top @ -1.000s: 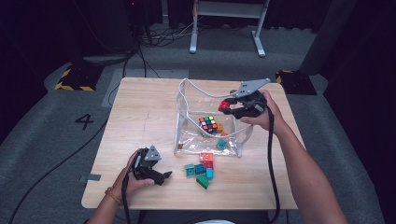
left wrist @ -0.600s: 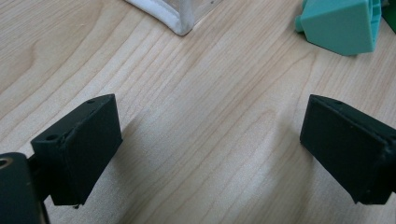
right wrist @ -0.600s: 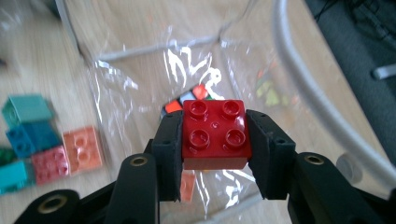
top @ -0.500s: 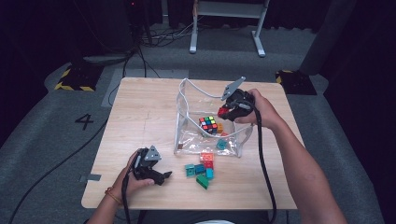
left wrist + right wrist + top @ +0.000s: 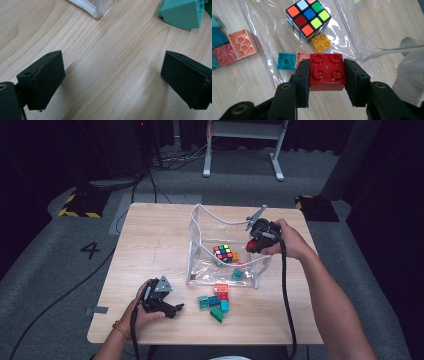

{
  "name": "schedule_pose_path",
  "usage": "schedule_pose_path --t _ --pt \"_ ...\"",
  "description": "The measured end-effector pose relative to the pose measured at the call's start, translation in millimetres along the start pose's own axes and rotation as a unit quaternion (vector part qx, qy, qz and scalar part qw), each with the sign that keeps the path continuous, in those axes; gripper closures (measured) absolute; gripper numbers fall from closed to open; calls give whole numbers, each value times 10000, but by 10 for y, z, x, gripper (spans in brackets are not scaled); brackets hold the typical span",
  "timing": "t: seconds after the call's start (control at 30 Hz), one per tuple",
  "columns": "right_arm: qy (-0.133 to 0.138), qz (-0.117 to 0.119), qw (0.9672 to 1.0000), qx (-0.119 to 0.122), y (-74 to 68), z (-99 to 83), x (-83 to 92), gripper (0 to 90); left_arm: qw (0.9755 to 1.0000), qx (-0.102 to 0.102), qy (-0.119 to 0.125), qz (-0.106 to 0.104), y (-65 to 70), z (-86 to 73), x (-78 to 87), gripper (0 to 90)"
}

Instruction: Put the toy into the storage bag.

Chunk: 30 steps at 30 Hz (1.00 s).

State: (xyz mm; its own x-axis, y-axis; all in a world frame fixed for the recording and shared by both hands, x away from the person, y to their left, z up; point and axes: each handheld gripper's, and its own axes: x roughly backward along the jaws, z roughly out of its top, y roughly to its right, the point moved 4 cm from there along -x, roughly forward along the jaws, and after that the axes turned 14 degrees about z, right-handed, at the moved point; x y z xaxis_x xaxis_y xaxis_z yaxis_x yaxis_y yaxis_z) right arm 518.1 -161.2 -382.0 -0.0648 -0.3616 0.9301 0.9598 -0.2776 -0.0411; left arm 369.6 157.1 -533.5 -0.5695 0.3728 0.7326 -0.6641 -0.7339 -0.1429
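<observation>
A clear plastic bag (image 5: 200, 245) with a white rim stands open mid-table. Inside it lie a colour cube (image 5: 223, 252), a yellow brick (image 5: 321, 43), a teal brick (image 5: 286, 61) and an orange brick (image 5: 300, 57). My right gripper (image 5: 254, 243) hangs over the bag's right side, shut on a red four-stud brick (image 5: 326, 71) with the pads pressing its two sides. My left gripper (image 5: 172, 309) rests on the table near the front left, open, with bare wood between its pads (image 5: 42, 77). A teal brick (image 5: 181, 13) lies just beyond it.
A cluster of loose bricks (image 5: 215, 300), red, orange, teal and green, lies in front of the bag. The bag's white corner (image 5: 91, 10) is close ahead of the left gripper. The table's front edge (image 5: 200, 342) runs near the left hand.
My right gripper has come down and toward the bag's opening with the red brick in it. The left gripper has kept still.
</observation>
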Motion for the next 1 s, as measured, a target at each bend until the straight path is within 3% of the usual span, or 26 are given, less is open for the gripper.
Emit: schedule_pose_path --t 0.4,0.6,0.67,0.7,0.73,0.77,0.8,0.83,0.87,0.9,0.93,0.97,1.0 --pt "463 -43 9989 -81 -23 -28 66 530 10000 -16 0 0 -2 0 1 55" --pt "1165 -100 9931 68 -86 -47 222 474 10000 -16 -1 1 -2 0 1 55" --pt "1450 -117 9894 -21 -136 -64 297 436 10000 -3 -2 1 0 0 0 55" --pt "1450 -117 9894 -21 -136 -64 297 436 10000 -3 -2 1 0 0 0 55" --pt "1610 -142 9869 -17 -153 -72 332 428 10000 -1 -1 1 0 0 0 55" --pt "1970 -192 9802 -60 -199 -92 404 395 10000 -2 -1 1 0 0 1 55" --pt "2096 -208 9776 -36 -219 -102 432 379 10000 -16 -8 4 -1 -1 2 55" --pt "2096 -208 9776 -36 -219 -102 432 379 10000 -6 -1 5 0 0 1 55" --pt "2276 -262 9734 -27 -244 -118 472 368 10000 -4 -2 3 0 0 1 55" --pt "2527 -261 9672 -80 -284 -162 539 344 10000 -6 -2 1 0 0 1 55" --pt "2527 -261 9672 -80 -284 -162 539 344 10000 -6 -2 1 0 0 1 55" --pt "2730 -273 9616 -85 -322 -216 600 337 10000 -16 -7 2 -1 -1 2 55" --pt "2777 -317 9601 -65 -332 -247 627 329 10000 -6 -1 4 0 0 1 55"
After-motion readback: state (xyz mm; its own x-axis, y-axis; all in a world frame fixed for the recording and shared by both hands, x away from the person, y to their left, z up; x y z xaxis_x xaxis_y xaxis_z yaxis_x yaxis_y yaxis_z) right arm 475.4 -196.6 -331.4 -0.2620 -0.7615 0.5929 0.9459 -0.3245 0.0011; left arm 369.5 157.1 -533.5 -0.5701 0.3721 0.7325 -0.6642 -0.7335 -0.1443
